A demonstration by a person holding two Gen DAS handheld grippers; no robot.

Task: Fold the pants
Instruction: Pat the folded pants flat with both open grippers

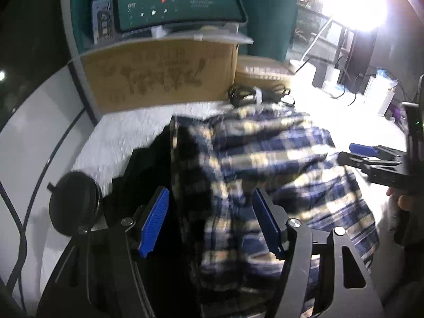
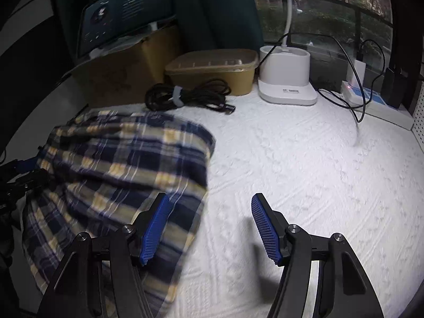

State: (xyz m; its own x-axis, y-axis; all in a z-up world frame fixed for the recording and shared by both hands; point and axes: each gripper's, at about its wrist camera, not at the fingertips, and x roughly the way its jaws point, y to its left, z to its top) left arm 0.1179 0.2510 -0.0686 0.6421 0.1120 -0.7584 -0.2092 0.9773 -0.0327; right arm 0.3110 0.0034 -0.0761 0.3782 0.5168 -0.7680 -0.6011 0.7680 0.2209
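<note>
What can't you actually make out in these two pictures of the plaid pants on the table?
- Plaid pants: motion-blurred in the left wrist view; their near end is hidden by the left gripper and the frame edge.
- Window area: glare whites it out in the left wrist view.
- Monitor text: too small and dim in the right wrist view.
- Cardboard box print: blurred, unreadable.

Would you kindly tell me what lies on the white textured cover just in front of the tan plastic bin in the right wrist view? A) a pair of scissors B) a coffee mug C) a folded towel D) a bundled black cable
D: a bundled black cable, tied with a pale strap, lies on the white cover right before the tan plastic bin, beyond the plaid pants.
</note>
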